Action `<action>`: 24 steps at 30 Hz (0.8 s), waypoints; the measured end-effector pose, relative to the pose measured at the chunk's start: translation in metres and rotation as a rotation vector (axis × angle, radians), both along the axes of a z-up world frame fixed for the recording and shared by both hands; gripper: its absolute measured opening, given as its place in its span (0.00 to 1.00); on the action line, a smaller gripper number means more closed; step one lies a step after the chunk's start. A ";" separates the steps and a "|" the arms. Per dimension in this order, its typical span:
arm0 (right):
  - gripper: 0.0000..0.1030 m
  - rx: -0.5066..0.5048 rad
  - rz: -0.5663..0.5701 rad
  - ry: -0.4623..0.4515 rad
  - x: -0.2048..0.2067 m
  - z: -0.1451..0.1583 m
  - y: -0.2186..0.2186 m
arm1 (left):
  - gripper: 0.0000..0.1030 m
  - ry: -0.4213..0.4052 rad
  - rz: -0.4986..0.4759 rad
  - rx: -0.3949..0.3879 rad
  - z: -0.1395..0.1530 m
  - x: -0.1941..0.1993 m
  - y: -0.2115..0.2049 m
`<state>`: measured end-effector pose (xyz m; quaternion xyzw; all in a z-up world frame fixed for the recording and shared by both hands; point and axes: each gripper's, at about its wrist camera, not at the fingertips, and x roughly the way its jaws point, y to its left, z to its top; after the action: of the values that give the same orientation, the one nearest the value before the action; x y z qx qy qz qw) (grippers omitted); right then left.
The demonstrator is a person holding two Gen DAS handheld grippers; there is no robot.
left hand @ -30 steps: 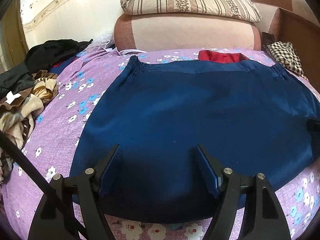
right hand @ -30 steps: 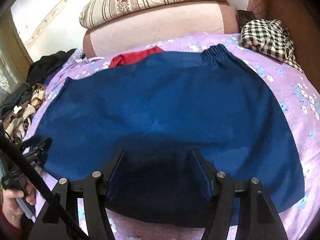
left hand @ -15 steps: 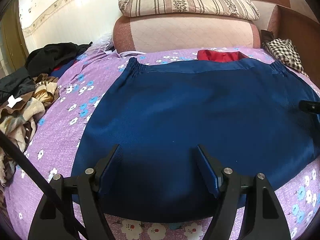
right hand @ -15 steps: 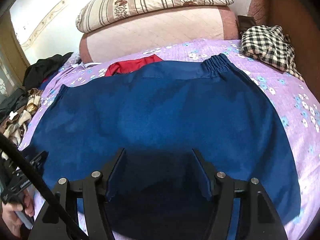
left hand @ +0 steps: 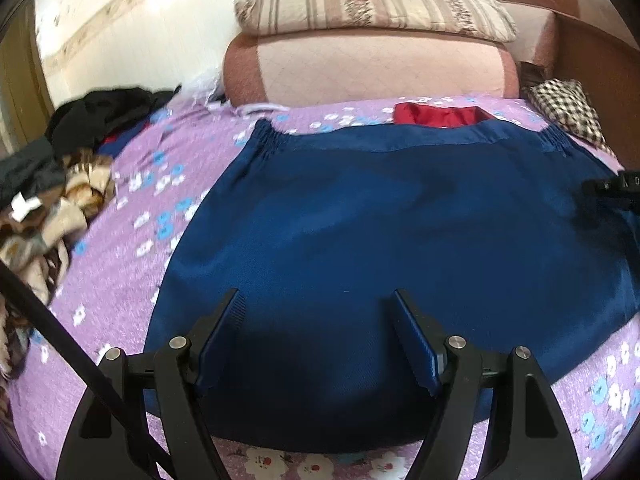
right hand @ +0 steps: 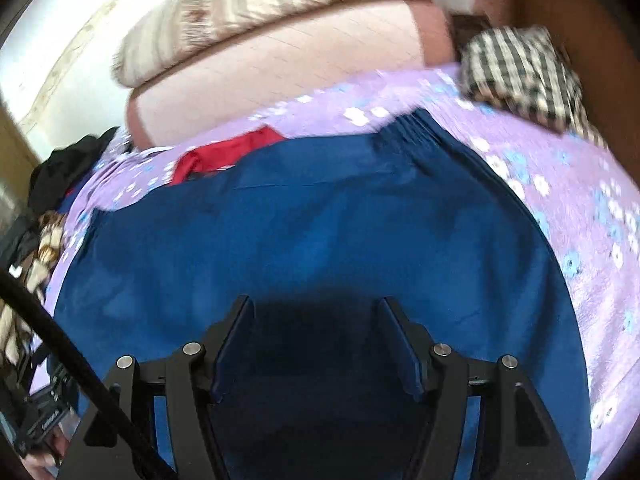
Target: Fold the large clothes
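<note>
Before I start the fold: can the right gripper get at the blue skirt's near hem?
Probably yes: the right gripper is open, above the blue skirt, and nothing lies between its fingers and the cloth.

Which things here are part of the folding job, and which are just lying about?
Job: blue skirt, left gripper, right gripper, both open above it.
Lying about: red cloth, checked cloth, clothes pile, striped pillow.

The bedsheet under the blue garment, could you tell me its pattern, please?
Purple bedsheet with small white and blue flowers, clearest in the left wrist view.
</note>
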<state>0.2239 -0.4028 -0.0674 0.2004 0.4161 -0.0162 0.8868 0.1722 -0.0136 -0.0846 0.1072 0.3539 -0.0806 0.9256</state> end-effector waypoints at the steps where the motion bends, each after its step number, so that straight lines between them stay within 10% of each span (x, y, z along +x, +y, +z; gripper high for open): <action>1: 0.67 0.028 -0.009 0.001 0.002 -0.003 -0.008 | 0.76 0.028 0.026 -0.018 -0.002 0.006 0.006; 24: 0.68 0.166 -0.185 -0.044 -0.089 0.025 -0.088 | 0.76 0.056 0.006 -0.013 0.001 -0.008 0.004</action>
<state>0.1354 -0.4907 -0.0427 0.3112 0.3763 -0.0592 0.8707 0.1640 -0.0099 -0.0833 0.0978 0.3793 -0.0828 0.9164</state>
